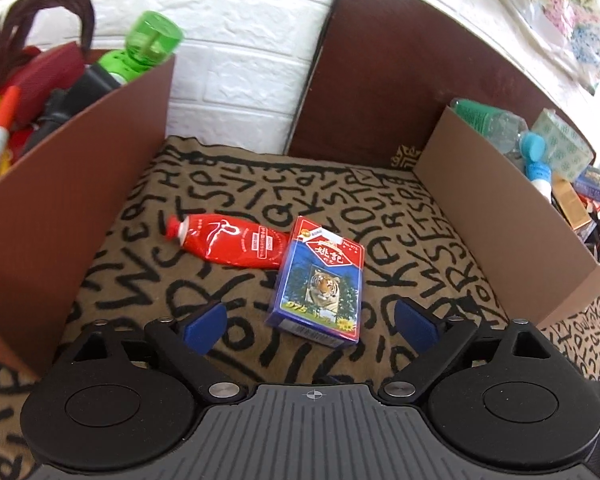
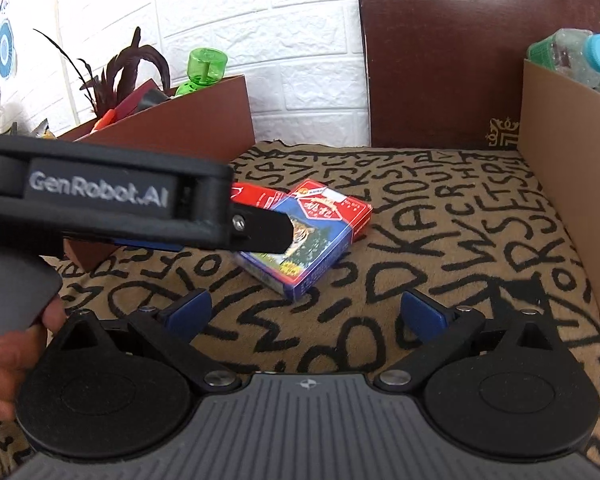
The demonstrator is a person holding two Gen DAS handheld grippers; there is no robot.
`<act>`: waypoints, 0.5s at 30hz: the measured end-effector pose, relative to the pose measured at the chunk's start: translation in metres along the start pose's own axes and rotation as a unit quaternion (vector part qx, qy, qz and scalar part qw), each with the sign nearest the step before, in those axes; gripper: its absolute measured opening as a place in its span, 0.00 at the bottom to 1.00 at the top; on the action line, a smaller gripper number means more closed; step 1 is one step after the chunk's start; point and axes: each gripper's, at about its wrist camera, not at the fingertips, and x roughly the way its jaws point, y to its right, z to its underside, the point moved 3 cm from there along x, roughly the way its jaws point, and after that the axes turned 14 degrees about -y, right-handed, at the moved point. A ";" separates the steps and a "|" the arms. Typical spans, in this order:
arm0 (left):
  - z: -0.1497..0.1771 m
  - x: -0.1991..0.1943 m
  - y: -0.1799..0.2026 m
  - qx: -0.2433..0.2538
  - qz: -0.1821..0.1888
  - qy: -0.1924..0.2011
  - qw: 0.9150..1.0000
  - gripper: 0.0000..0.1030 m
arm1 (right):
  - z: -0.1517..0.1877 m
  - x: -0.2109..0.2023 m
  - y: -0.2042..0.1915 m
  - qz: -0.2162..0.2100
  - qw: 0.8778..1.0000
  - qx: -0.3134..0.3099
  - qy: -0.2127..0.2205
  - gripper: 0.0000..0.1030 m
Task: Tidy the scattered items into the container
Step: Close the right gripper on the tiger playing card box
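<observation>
The left gripper (image 1: 310,322) has its fingers (image 1: 204,328) spread wide and holds nothing. Just ahead of them, at 12 o'clock, a blue box with a tiger picture (image 1: 320,280) lies on the patterned cloth (image 1: 400,216). A red tube (image 1: 228,242) lies at 11 o'clock, touching the box. The right gripper (image 2: 306,314) also has its fingers (image 2: 424,314) spread and empty, with the same box at 12 o'clock. A brown box (image 1: 80,168) full of things stands at 10 o'clock, and a tan box (image 1: 500,208) at 2 o'clock.

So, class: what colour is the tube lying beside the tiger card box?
Red tube, clearest in the left wrist view.
</observation>
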 end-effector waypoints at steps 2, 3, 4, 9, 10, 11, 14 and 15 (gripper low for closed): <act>-0.003 0.004 -0.002 0.002 0.005 -0.005 1.000 0.90 | -0.004 0.002 0.000 0.009 1.000 -0.011 0.002 0.95; -0.005 0.006 -0.003 0.001 0.008 -0.008 1.000 0.87 | -0.005 0.003 0.000 0.012 1.000 -0.017 0.003 0.93; -0.007 0.008 -0.004 0.000 0.011 -0.013 1.000 0.83 | -0.007 0.004 0.000 0.014 1.000 -0.022 0.003 0.92; -0.013 0.015 -0.007 0.000 0.019 -0.024 1.000 0.78 | -0.015 0.013 -0.001 0.011 0.999 -0.042 0.000 0.88; -0.015 0.017 -0.006 0.003 0.022 -0.027 0.999 0.76 | -0.016 0.015 -0.002 0.009 0.999 -0.047 -0.002 0.87; -0.016 0.018 -0.006 0.005 0.027 -0.031 0.999 0.72 | -0.018 0.017 -0.003 0.006 0.999 -0.051 -0.005 0.83; -0.020 0.023 -0.006 0.007 0.030 -0.038 0.999 0.69 | -0.021 0.022 -0.002 -0.003 0.998 -0.057 -0.015 0.78; -0.021 0.025 -0.006 0.007 0.029 -0.039 0.999 0.67 | -0.021 0.023 -0.002 -0.003 0.998 -0.057 -0.016 0.77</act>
